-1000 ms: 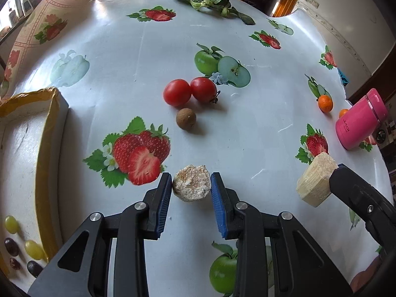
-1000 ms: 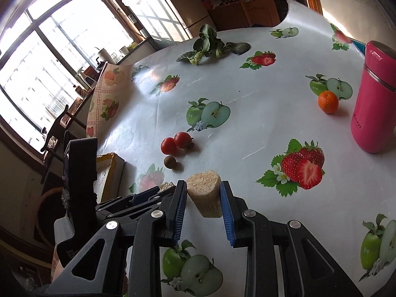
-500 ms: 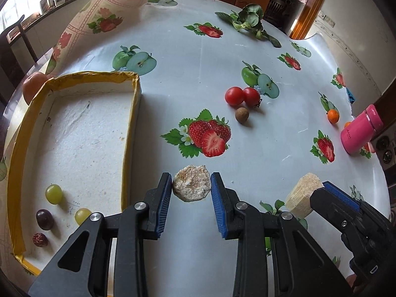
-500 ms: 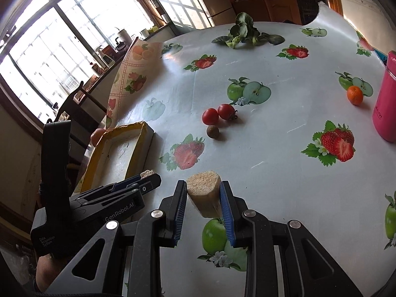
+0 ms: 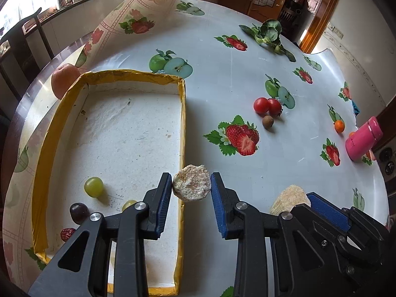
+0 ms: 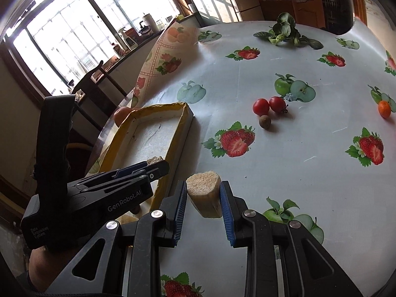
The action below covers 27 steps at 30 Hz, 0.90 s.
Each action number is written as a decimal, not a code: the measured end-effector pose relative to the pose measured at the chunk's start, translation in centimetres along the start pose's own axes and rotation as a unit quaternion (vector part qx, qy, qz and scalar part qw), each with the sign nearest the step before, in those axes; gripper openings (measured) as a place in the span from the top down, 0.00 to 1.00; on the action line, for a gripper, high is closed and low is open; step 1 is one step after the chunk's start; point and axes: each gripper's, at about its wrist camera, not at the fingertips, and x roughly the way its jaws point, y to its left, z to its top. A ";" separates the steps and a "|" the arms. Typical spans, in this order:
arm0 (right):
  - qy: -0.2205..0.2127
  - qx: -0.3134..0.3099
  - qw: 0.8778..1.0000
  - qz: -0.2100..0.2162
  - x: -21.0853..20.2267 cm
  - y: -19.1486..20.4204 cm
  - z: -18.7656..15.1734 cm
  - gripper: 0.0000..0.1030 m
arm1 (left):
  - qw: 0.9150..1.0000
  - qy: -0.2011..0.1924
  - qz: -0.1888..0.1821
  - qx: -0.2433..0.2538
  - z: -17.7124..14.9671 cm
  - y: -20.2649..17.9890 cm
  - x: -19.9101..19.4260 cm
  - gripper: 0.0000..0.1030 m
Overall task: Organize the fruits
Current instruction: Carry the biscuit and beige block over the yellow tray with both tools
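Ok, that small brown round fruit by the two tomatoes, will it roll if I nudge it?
Probably: the brown fruit looks nearly spherical and sits free on the smooth tablecloth. It seems hard-skinned, so likely no squashing. The tomatoes beside it might stop it.

Yellow-rimmed tray (image 5: 182, 113), strawberry-and-apple tablecloth (image 5: 222, 79), perhaps white.

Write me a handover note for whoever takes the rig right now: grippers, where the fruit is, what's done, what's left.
Left gripper: shut on a sugarcane chunk, held over the right wall of the yellow-rimmed tray.
Right gripper: shut on a second cane piece, over the tablecloth beside the tray.
Done: green grape, dark grape and red date lie in the tray.
Left: drop both cane pieces in, then fetch the two tomatoes, brown fruit and small orange.
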 end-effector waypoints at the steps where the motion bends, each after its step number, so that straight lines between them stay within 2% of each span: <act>1: 0.001 -0.003 1.000 0.002 0.1 0.4 0.0 0.73 | 1.000 0.000 0.001 -0.002 0.0 0.3 -0.1 0.71; 27: 0.027 -0.047 0.998 0.029 3.9 6.7 0.1 0.73 | 0.999 0.007 0.024 -0.049 0.0 7.4 0.3 0.71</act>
